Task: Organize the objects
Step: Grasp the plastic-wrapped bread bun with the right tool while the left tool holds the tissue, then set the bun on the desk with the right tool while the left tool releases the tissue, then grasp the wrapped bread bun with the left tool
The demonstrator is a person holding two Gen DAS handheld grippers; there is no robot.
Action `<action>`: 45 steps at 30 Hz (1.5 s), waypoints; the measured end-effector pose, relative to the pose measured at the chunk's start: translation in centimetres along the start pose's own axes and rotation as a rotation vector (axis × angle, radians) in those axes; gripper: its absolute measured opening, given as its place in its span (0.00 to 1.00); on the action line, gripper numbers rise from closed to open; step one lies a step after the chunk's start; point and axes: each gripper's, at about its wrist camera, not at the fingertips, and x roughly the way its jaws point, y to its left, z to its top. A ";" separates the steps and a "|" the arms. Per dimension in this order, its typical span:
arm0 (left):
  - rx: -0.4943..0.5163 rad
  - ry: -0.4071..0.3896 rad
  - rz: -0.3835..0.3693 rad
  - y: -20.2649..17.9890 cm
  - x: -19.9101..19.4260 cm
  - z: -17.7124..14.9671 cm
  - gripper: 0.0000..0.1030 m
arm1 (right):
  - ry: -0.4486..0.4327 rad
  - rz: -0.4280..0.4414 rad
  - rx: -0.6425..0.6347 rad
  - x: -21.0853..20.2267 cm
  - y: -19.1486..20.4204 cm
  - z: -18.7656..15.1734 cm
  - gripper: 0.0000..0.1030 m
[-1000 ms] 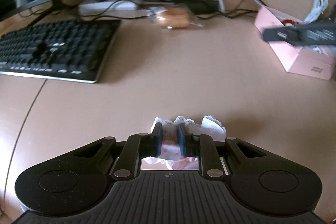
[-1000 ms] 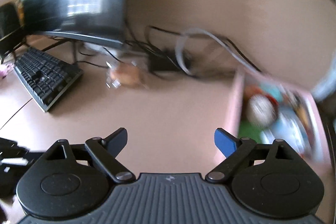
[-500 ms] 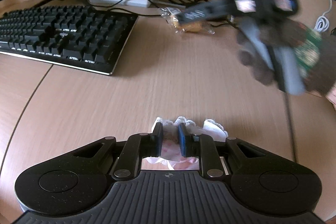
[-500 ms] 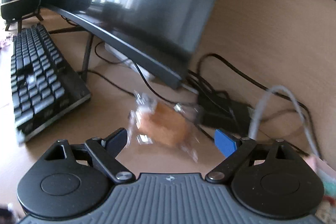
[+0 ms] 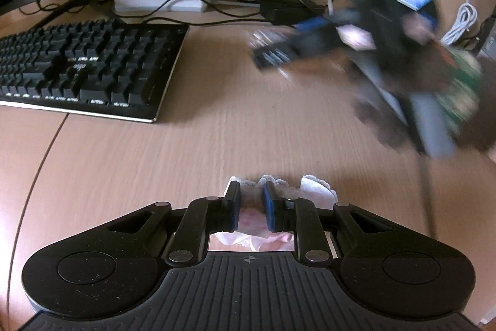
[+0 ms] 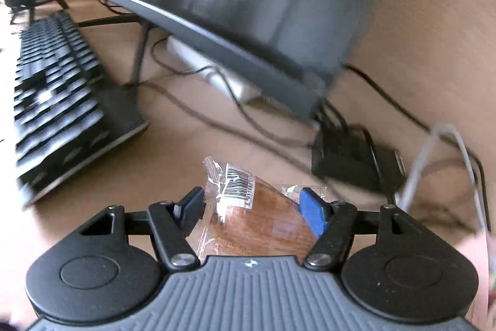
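Our right gripper [image 6: 252, 205] brackets the wrapped pastry [image 6: 260, 225] on the desk [image 6: 173, 169] right of the keyboard [image 6: 55, 114], jaws open; we should close gently. Our left gripper [image 5: 251, 202] pinches a white packet [image 5: 316, 191].

A barcode with digits "6 911988" stands on the snack wrapper [image 6: 235, 185].

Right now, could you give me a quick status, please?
Left gripper shut on tissue. Right gripper straddling wrapped cake, jaws not clamped. Cables close behind.
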 end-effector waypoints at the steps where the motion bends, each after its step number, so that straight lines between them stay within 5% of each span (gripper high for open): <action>1: 0.006 -0.004 0.001 -0.1 0.0 0.0 0.20 | 0.003 0.004 0.008 -1.3 -0.1 -1.0 0.66; 6: 0.044 -0.020 0.000 -0.6 0.1 -0.2 0.18 | 0.022 0.005 0.067 -8.1 -1.0 -7.1 0.66; 14: 0.186 -0.011 -0.179 -3.8 0.7 -0.6 0.18 | 0.043 -0.188 0.115 -14.9 -2.0 -14.9 0.74; 19: 0.414 -0.056 -0.142 -7.6 0.5 -1.6 0.19 | 0.040 -0.232 0.302 -17.9 -3.7 -16.3 0.80; 26: 0.223 -0.122 -0.253 -6.3 -1.1 -0.2 0.20 | 0.071 -0.254 0.401 -21.3 -3.4 -18.4 0.87; 32: 0.326 -0.088 -0.440 -10.7 -1.0 1.7 0.20 | 0.153 -0.294 0.472 -21.9 -3.7 -20.4 0.87; 37: 0.481 -0.075 -0.510 -17.4 0.5 3.3 0.20 | 0.150 -0.324 0.487 -23.7 -4.9 -20.7 0.87; 40: 0.601 0.007 -0.478 -20.7 2.9 3.4 0.21 | 0.154 -0.339 0.489 -24.3 -6.1 -21.0 0.87; 45: 0.689 -0.005 -0.450 -23.1 3.9 3.7 0.22 | 0.150 -0.321 0.489 -24.6 -7.8 -21.9 0.87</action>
